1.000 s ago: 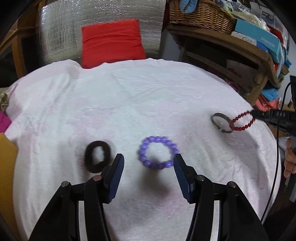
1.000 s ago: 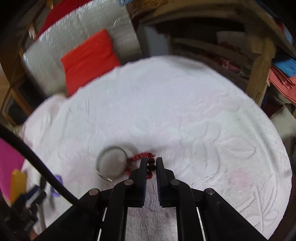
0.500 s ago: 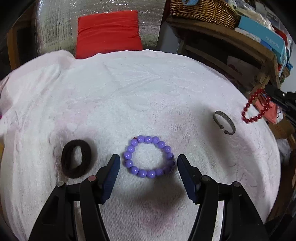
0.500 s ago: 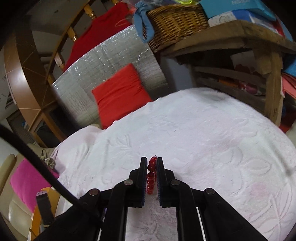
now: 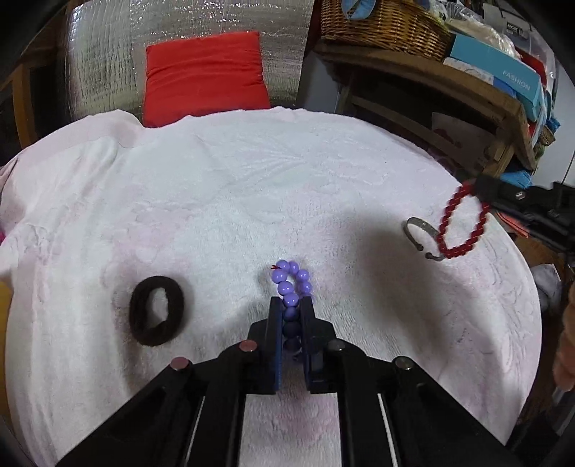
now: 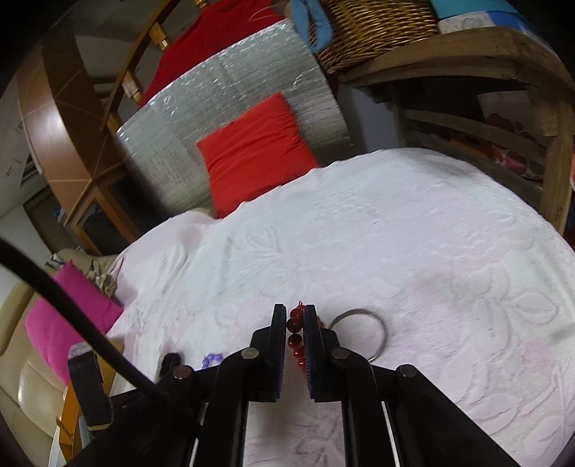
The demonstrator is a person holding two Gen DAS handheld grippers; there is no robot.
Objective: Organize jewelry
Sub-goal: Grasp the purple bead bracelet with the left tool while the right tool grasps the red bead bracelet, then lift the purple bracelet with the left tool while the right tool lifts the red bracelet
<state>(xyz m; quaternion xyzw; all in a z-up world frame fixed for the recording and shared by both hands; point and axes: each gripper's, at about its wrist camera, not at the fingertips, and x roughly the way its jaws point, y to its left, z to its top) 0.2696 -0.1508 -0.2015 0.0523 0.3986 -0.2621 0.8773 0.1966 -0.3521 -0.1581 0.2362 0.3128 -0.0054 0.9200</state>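
Left wrist view: the left gripper (image 5: 291, 305) has just clamped its jaws on a purple bead bracelet (image 5: 291, 283), squeezing it into a narrow loop whose far end pokes out ahead of the fingertips onto the white embossed bedspread (image 5: 251, 186); a dark brown hair tie (image 5: 157, 310) lies flat to the left of the jaws, near but apart from them. Far off to the right, the right gripper (image 5: 481, 188) holds a red bead bracelet (image 5: 461, 224) that dangles above the cloth, partly in front of an open metal bangle (image 5: 422, 237) lying on the bedspread. Right wrist view: the right gripper (image 6: 295, 316) is pressed together on the red bead bracelet (image 6: 294, 334), several beads showing in a column between its pads, while the metal bangle (image 6: 373, 330) rests on the bedspread (image 6: 395, 233) just to the right of the fingertips. To the lower left a few purple beads (image 6: 212, 359) show beside the other tool. Beyond the bed a red cushion (image 5: 205, 72) leans on a silver foil panel (image 5: 107, 54), with a wicker basket (image 5: 381, 25) on a wooden shelf (image 5: 467, 82) to the right
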